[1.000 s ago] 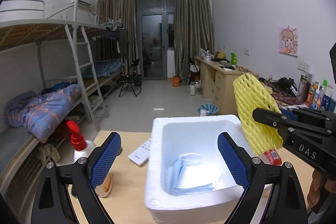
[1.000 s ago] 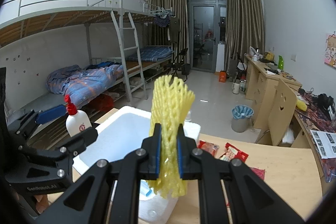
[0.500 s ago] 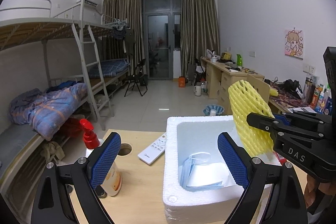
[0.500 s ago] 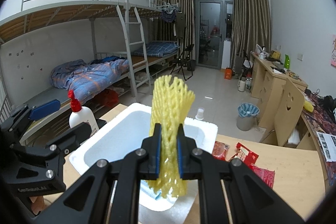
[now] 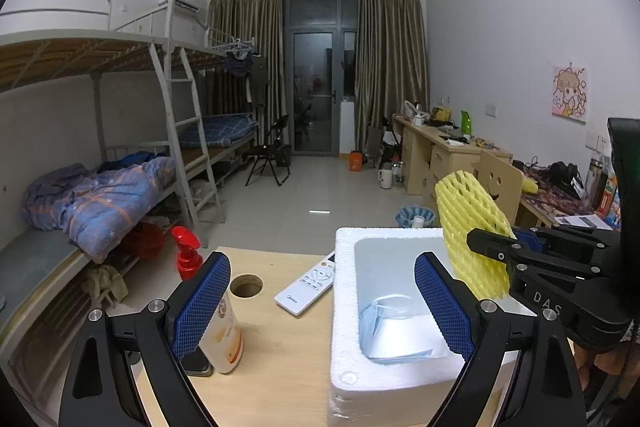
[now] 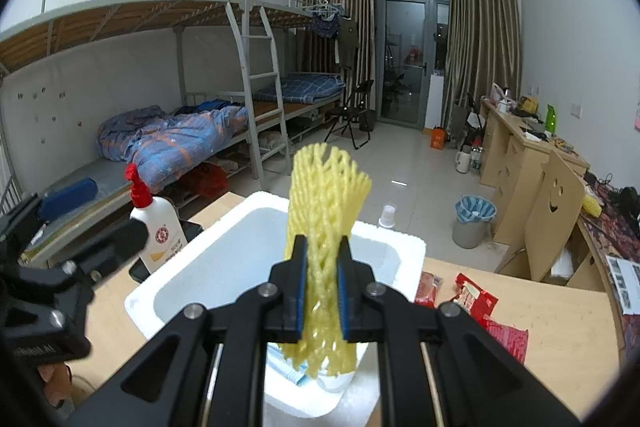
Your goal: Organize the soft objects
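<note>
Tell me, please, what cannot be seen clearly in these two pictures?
- Bottom of the foam box: left wrist view, partly behind the left gripper; right wrist view, behind the right gripper and yellow foam net.
- Blue mask shape: partly covered in both views.
- Spray bottle label: too small to read.

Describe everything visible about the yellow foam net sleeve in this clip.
The yellow foam net sleeve is a soft tube of open diamond mesh, the kind that cushions fruit. It stands roughly upright, squeezed flat at its middle between the blue pads of the right gripper, its top flaring open and its lower end hanging free. It is held above the white foam box, over blue face masks lying inside.
</note>
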Demonstrator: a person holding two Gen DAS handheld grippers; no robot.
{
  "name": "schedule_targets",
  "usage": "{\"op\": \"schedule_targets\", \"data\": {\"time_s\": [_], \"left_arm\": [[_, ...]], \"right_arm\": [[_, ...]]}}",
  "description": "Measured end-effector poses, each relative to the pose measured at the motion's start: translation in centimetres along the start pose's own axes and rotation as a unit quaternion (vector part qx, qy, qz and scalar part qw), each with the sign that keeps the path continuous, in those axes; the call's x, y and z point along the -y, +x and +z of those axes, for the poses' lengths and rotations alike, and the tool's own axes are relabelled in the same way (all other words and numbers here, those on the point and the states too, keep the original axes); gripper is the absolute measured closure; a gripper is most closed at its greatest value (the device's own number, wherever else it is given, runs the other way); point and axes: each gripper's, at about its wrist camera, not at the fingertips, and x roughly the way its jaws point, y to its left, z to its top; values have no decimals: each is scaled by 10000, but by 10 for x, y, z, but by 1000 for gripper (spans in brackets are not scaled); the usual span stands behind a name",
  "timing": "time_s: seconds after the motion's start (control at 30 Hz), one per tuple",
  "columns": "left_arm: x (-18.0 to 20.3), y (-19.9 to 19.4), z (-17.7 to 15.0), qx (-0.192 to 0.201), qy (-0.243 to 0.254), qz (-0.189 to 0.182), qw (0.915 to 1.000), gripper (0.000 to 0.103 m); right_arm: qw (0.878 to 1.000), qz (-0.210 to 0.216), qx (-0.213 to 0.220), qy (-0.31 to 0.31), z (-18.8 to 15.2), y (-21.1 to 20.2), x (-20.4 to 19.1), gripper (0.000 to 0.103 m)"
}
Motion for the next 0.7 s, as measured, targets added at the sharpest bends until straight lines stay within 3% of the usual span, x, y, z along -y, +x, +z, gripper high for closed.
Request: {"op": "schedule_targets", "data": {"time_s": [0.03, 0.07, 0.17, 0.27, 0.7], "left_arm": [[-1, -1, 0, 2, 4, 10, 10000, 9], [-1, -1, 0, 10, 1, 20, 10000, 9], [-2, -3, 0, 24, -3, 22, 10000, 9], [-2, -4, 1, 30, 28, 21, 10000, 9], [-3, -9, 0, 30, 32, 45, 10000, 9]], "right_arm": [[10000, -13, -4, 7, 0, 0, 0, 79], [10000, 6, -20, 3, 0, 1, 0, 62], [10000, 0, -31, 5, -1, 0, 0, 27], [9999, -60, 82, -13, -1, -5, -1, 21], [10000, 5, 60, -20, 1, -6, -2, 21]]}}
